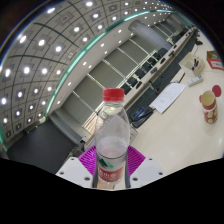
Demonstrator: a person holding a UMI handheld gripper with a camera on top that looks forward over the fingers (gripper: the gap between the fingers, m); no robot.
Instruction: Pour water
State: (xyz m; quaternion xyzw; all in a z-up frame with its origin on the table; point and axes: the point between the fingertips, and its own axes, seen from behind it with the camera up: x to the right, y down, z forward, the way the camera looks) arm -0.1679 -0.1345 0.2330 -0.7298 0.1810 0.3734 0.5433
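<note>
Gripper view: a clear plastic bottle (112, 140) stands upright between the two fingers of the claw (111, 168), its red cap (114, 96) at twelve o'clock from the fingers. The bottle has a ribbed, see-through body and a label band with red and white print low on it (the print is too small to read). The purple pads (92, 161) show at either side of the bottle's lower part, at about nine and three o'clock from it, and both seem to press on its sides, so the claw is closed on the bottle at a narrow width. The bottle's base is hidden below the fingers, so I cannot tell whether it rests on anything.

The claw is tilted, so the room appears slanted: a ceiling with rows of small round lights fills the ten o'clock side. At about two o'clock from the bottle, well apart from it, a light-coloured table (185, 125) carries a paper cup (208, 104) with a red and yellow pattern. Near it lies a dark keyboard-like object (160, 100) beside a white sheet.
</note>
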